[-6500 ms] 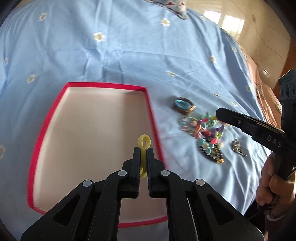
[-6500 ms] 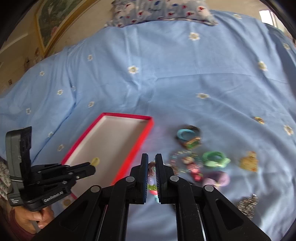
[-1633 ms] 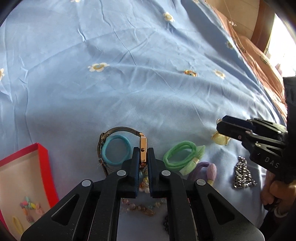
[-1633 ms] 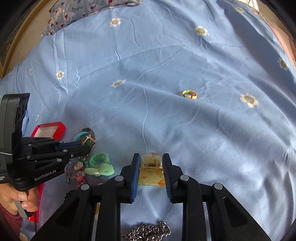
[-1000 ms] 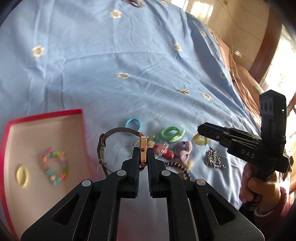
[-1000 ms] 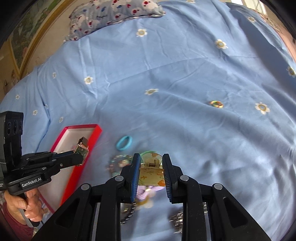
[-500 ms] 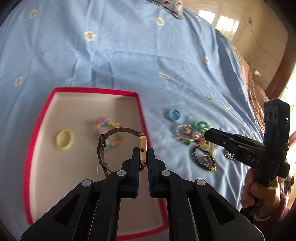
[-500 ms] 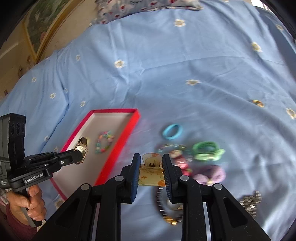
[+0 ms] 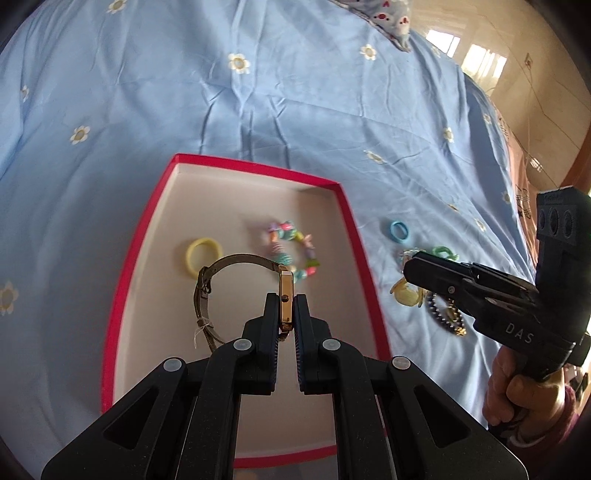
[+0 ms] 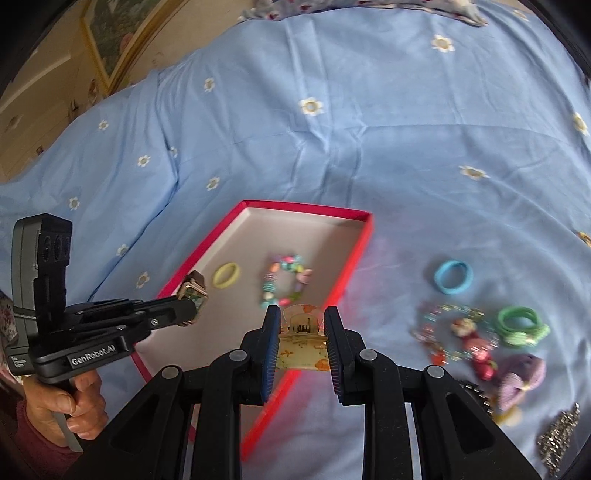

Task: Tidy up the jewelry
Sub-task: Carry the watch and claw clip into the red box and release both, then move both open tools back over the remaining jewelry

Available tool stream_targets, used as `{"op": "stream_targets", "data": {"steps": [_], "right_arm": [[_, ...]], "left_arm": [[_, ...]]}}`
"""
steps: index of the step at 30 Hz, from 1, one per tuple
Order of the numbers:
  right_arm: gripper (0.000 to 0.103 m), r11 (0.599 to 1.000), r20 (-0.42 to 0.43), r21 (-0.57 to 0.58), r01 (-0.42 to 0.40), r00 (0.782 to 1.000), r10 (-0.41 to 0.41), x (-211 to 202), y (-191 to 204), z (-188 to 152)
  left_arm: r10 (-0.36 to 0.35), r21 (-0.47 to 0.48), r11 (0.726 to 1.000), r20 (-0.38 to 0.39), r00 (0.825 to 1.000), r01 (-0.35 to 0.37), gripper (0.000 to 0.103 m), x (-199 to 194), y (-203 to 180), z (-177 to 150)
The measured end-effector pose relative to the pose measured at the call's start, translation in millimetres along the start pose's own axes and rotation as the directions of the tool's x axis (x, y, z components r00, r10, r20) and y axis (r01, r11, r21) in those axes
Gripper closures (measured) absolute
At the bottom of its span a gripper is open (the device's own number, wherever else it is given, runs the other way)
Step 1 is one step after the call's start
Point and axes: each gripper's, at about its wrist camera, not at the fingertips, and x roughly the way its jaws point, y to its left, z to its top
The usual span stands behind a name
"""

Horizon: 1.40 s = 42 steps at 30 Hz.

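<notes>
Hiding watch point(image 9: 286, 302) face between fingers point(image 9: 271, 314).

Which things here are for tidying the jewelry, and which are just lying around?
For the job:
red box
watch in the left hand-held gripper
hair clip in the right hand-held gripper
blue ring, green hair tie, chain

Just there:
blue bedsheet
pillow

- A bed point(image 10: 369, 129) covered with a light blue sheet printed with small white flowers carried everything.
- A red-rimmed box point(image 10: 354, 254) lay on it.
- Right of the box lay a blue hair tie point(image 10: 453, 277), a green hair tie point(image 10: 519, 325), a purple scrunchie point(image 10: 521, 376), beaded bracelets point(image 10: 454, 339) and a silver chain point(image 10: 559, 439).
</notes>
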Motion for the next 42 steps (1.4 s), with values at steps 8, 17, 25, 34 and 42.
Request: {"op": "stream_targets", "data": {"steps": [8,17,25,34,42], "right_arm": [[0.079,0.999,-0.045,-0.048,-0.026,0.999,0.024,40.1,25.8,5.4],[0.079,0.998,-0.106,-0.064,-0.002,0.994,-0.005,79.3,24.1,2.8],[0.078,0.996,-0.098,-0.086,0.0,0.995,-0.009,79.4,26.6,2.6],[0.075,0.996,-0.101,-0.086,-0.007,0.995,-0.001,81.2,26.2,3.4],[0.069,0.998,-0.095,-0.065,-0.022,0.995,0.016,76.5,27.1,4.4]], "left_arm": [[0.034,-0.029,0.999,-0.031,0.999,-0.035,0.097,15.6,24.5,2.7],[0.061,-0.009,0.998,-0.079,0.995,-0.062,0.097,40.3,30.4,6.3],[0.076,-0.009,0.997,-0.094,0.993,-0.077,0.095,47.7,30.9,5.9],[0.088,-0.007,0.996,-0.091,0.992,-0.089,0.094,46.0,29.2,3.6],[0.089,-0.022,0.996,-0.066,0.994,-0.09,0.082,34.2,30.3,2.5]]}}
